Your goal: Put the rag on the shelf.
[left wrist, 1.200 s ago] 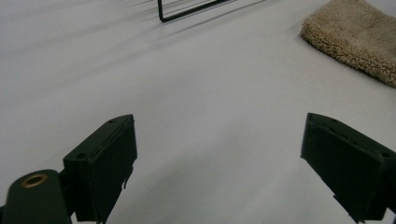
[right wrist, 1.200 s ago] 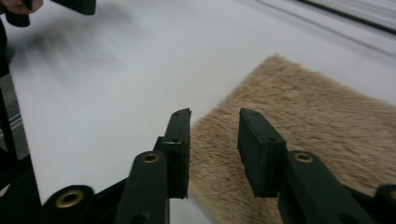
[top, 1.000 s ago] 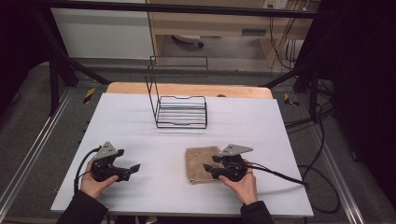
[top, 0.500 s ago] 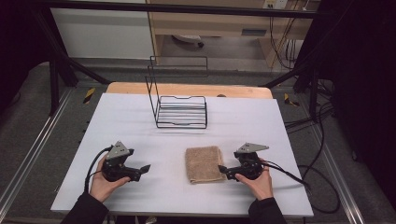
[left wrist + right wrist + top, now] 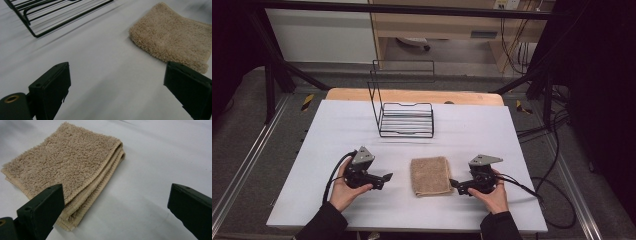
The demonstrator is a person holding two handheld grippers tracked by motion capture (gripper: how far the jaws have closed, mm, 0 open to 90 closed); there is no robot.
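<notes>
1. Since a second ago, both grippers have been shifted: the left gripper has been moved inward toward the towel, while the right gripper, which was earlier seen over the towel's right edge, has been drawn back off it to the right.
2. At the left of the high view, the left gripper is held by the left hand low over the white table, its grey plate on top and its cable looped at its left side.
3. Its jaws are seen spread wide in the left gripper view, with nothing between them but bare table; they are pointed toward the towel and stand just short of it.
4. Behind, near the table's far middle, a black wire rack is stood, its tall back frame raised at its left end; a corner of it is caught in the left gripper view.
5. In the middle, between the two grippers, a folded tan towel is laid flat on the table, its stacked folded edges visible in the right gripper view.
6. At the right, the right gripper is held by the right hand, pointed left at the towel and near its right edge.
7. Its jaws are likewise seen wide apart and empty, with one jaw over the towel's near corner in the right gripper view; whether it touches cannot be told.
</notes>
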